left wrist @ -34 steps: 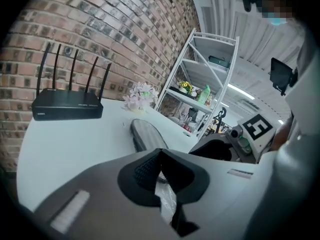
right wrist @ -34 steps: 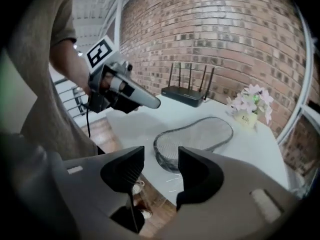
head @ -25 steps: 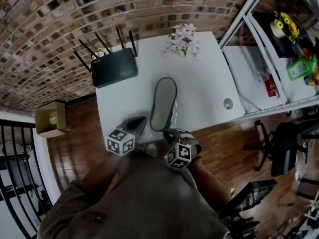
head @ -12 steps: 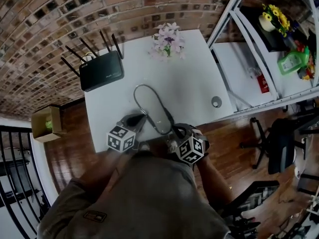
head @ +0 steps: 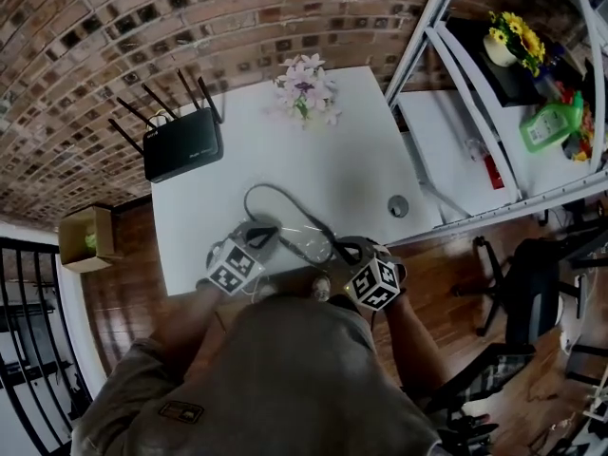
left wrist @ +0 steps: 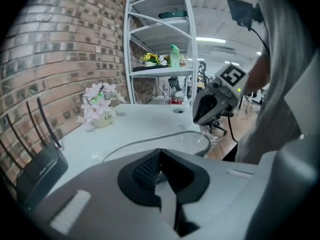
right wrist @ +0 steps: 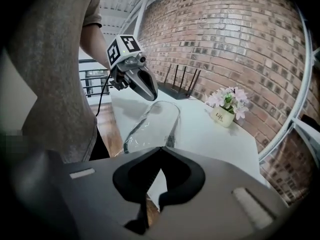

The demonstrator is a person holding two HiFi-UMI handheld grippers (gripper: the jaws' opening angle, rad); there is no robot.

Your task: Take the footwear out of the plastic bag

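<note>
On the white table (head: 237, 179): from the head view we are watching the plastic bag (head: 306, 240) lying at the near edge, right in front of us.
Inside the bag: the footwear (head: 280, 218) is showing through the clear film as a flat pale sole with a dark rim, and it is pointing away from us.
Our left gripper (head: 264, 233): it is reaching in at the bag's left side, with its marker cube facing up.
Our right gripper (head: 340, 247): it is coming in at the bag's right side, and its nose is sitting at the crinkled plastic.
Far side of the table: a black router (head: 182, 148) is standing at the left and a pot of flowers (head: 304, 88) at the back edge, both well apart from the bag.
Floor at the left: a cardboard box (head: 85, 237) is sitting beside the table.
Left gripper view, own jaws: they are pressing together, and the tips appear to be pinching the bag's film, with the sole's dark rim curving off just beyond them.
Left gripper view, opposite tool: the right gripper (left wrist: 212, 104) is hanging nose down on the crumpled corner of the bag.
Right gripper view, own jaws: they are pressing together too, and they appear to be nipping the edge of the bag.
Right gripper view, opposite tool: the left gripper (right wrist: 150, 95) is touching the bag's far rim, and the bag is bulging upward between the two tools.
</note>
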